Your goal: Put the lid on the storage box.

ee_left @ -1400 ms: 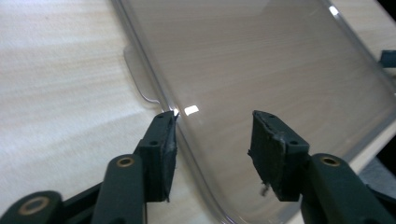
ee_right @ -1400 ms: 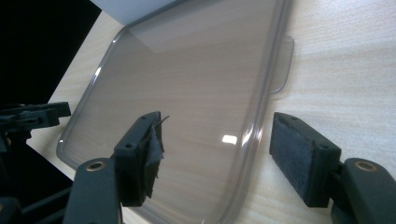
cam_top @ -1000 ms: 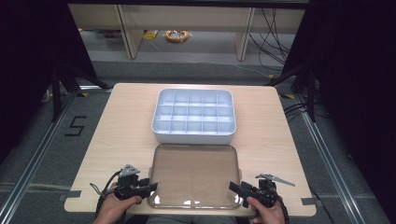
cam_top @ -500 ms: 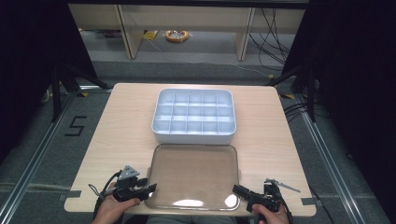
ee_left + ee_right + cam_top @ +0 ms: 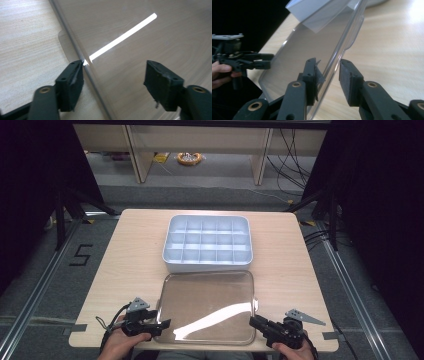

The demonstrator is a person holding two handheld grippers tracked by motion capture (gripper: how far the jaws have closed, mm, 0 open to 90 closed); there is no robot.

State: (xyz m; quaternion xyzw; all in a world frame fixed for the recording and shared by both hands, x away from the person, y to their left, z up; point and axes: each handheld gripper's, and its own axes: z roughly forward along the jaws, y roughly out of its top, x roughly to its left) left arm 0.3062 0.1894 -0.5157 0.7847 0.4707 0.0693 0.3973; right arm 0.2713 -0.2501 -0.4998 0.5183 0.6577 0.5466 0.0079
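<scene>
Since a second ago the right claw (image 5: 256,322) has dropped to the lid's (image 5: 207,305) near right corner, jaws released astride its rim. Left claw (image 5: 164,324) gapes at the left edge. Lid lies flat on the bench (image 5: 290,260), probably ungripped; box (image 5: 207,244) uncovered.

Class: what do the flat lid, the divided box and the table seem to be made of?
Lid: clear glossy plastic, probably; wood grain shows through and a light streak reflects. Compartment box: opaque pale, matte plastic, seemingly moulded dividers. Table: light wood or wood-look laminate, with grain lines.
</scene>
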